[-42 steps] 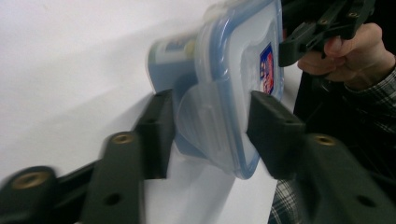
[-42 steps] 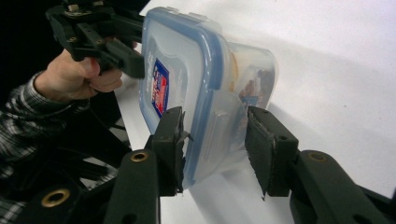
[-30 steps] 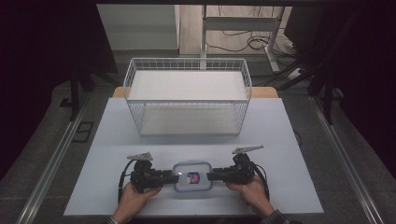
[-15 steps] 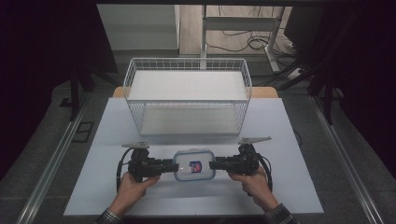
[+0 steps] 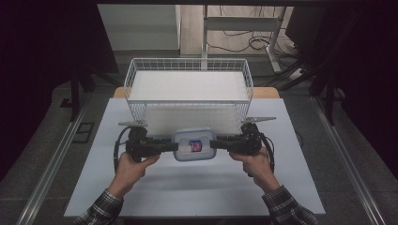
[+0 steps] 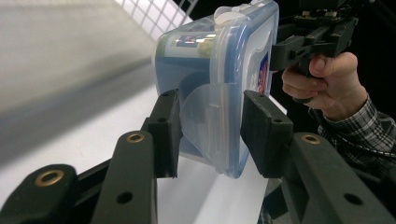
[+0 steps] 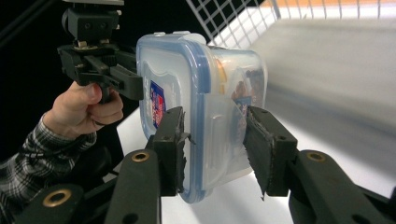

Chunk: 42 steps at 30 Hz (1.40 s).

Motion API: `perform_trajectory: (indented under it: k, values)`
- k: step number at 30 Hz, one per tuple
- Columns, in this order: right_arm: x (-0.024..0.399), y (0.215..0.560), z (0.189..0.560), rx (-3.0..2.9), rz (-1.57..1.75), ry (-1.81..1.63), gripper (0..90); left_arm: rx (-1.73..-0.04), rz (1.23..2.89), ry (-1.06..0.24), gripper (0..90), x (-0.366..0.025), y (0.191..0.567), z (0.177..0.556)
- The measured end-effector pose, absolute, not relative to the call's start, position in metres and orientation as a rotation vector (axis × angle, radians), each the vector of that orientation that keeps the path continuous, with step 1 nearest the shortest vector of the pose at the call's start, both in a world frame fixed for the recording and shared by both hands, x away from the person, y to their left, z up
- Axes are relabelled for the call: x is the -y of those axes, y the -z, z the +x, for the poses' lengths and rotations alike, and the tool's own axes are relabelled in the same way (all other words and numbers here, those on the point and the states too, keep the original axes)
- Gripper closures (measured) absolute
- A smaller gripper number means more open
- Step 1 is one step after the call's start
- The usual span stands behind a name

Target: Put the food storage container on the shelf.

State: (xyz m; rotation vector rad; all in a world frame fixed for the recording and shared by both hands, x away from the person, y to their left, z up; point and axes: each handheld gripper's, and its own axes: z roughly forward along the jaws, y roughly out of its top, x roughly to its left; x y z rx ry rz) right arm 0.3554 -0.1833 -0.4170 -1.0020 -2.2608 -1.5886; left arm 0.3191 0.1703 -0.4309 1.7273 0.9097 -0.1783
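A clear plastic food container (image 5: 193, 145) with a blue-sealed lid and a red-and-blue label hangs level above the white table top (image 5: 197, 187), just in front of the wire basket (image 5: 187, 60). My left gripper (image 5: 172, 145) is shut on its left end and my right gripper (image 5: 213, 143) on its right end. In the left gripper view, the pads clamp the container (image 6: 219, 60) across lid and base at its latch flap, at my left gripper (image 6: 210, 135). The right gripper view has the same hold on the container (image 7: 187, 70) by my right gripper (image 7: 215, 144). Food shows dimly inside.
The white wire basket stands at the back middle of the table with a white liner (image 5: 187, 86) inside. A person's hands in plaid sleeves (image 5: 286, 206) hold both grippers. Dark floor and cables lie beyond the table.
Both grippers have lifted the container off the table top and carried it a little toward the basket. The hold on both ends looks the same.
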Motion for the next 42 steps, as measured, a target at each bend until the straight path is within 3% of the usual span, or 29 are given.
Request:
perform_trajectory:
  k: [23, 30, 42]
  values:
    - [0.156, 0.328, 0.427, 2.254, -1.004, 1.685, 58.2, -0.906, 1.712, 0.124, 58.0, -0.196, 0.34, 0.391]
    - [0.15, 0.32, 0.449, 2.241, -1.014, 1.706, 58.2, -0.907, 1.71, 0.11, 57.8, -0.202, 0.328, 0.417]
    - [0.145, 0.326, 0.485, 2.215, -1.078, 1.682, 57.9, -0.944, 1.669, 0.122, 56.9, -0.204, 0.34, 0.454]
